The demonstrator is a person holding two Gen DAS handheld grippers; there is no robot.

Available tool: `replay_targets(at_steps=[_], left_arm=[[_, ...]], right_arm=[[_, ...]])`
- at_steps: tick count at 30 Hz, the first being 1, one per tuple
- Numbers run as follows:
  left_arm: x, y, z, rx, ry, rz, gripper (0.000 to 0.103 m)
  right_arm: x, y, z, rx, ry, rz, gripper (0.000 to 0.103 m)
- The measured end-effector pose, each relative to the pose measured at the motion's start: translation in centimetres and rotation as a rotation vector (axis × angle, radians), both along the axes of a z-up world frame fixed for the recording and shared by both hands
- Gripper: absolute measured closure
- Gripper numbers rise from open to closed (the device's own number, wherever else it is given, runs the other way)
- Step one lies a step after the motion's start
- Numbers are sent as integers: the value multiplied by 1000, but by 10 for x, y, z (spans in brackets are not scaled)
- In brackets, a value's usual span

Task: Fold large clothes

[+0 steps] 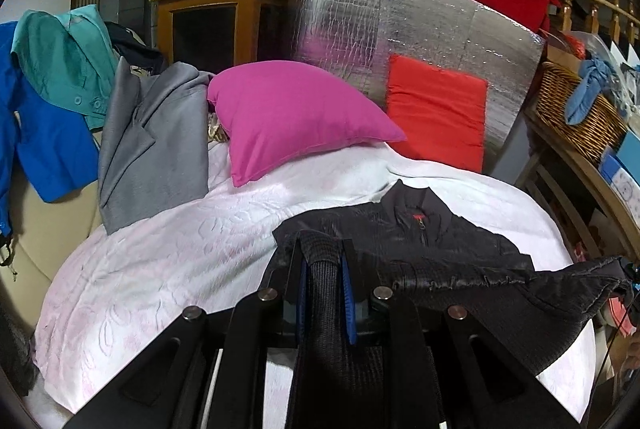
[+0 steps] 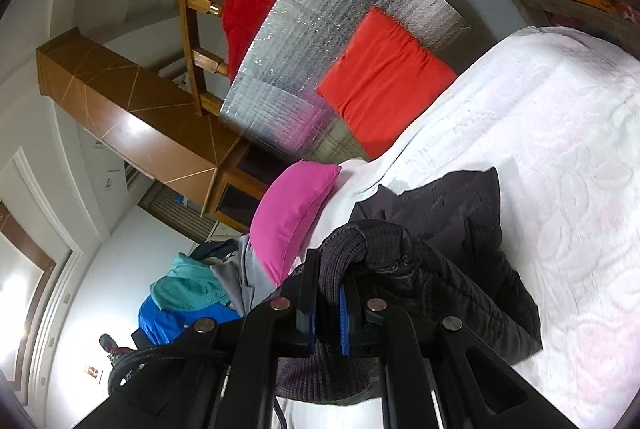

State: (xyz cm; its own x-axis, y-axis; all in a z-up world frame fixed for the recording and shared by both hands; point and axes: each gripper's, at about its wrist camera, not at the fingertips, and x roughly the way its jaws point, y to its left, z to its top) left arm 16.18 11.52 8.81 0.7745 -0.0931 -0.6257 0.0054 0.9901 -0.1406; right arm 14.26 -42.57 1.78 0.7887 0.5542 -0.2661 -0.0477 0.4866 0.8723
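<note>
A black quilted jacket (image 1: 436, 241) with a red zip tab lies collar-up on the white bedspread (image 1: 168, 253). My left gripper (image 1: 325, 261) is shut on the jacket's ribbed hem band and holds it lifted. In the right wrist view my right gripper (image 2: 329, 293) is shut on another ribbed edge of the same jacket (image 2: 448, 237), which drapes down onto the bedspread (image 2: 540, 157). That view is rolled on its side. The right gripper's tip shows at the far right edge of the left wrist view, holding a jacket corner.
A pink pillow (image 1: 288, 117) and an orange cushion (image 1: 436, 113) sit at the bed's head against a silver foil board (image 1: 400, 21). A grey jacket (image 1: 152, 141), teal shirt (image 1: 64, 65) and blue garment (image 1: 44, 145) hang left. A wicker basket (image 1: 576, 109) stands right.
</note>
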Motion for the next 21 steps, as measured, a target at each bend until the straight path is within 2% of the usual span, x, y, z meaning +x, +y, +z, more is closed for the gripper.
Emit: replay_targets(at_steps=[21], left_arm=[[104,-6,-38,11,111,45,87]], right_arm=[[122,0,-25,-46,124,11,95]])
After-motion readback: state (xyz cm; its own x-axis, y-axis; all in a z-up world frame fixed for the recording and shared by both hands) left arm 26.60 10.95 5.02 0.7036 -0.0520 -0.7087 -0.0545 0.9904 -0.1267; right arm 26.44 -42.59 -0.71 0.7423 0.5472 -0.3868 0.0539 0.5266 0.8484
